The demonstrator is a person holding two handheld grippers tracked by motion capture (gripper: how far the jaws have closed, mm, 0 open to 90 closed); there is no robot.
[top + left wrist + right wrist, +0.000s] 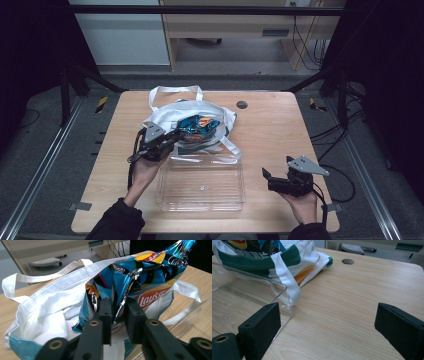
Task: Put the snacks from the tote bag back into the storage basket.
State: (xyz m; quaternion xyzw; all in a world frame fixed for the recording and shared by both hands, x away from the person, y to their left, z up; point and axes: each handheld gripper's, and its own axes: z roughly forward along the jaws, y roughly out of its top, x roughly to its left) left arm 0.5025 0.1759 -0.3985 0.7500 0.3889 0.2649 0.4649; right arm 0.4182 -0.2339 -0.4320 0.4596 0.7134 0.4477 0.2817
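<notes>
Wooden table, person seated at the near edge, both forearms entering from the bottom of the high view.

Left hand: forearm runs up and slightly rightward from a dark sleeve; the hand carries the left gripper at the near-left edge of a white tote bag. Jaws point right and away, into the bag mouth. In the left gripper view the left gripper has its two black jaws drawn close together, pinching a crumpled fold of the blue Lay's chip bag. Only a narrow gap with foil in it remains between the pads.

Chip bag: sits in the open mouth of the tote, at table centre, partly raised out of the white cloth. Tote handles trail toward the far edge and toward the near right.

Clear plastic bin: just in front of the tote, near the person, between the two hands. One tote strap lies across its far rim.

Right hand: low at the near-right of the table, well apart from the bag. Right gripper points left toward the bin. In the right gripper view the right gripper has jaws spread wide, nothing between them, bare wood beneath; the bin corner lies beside its left jaw.
</notes>
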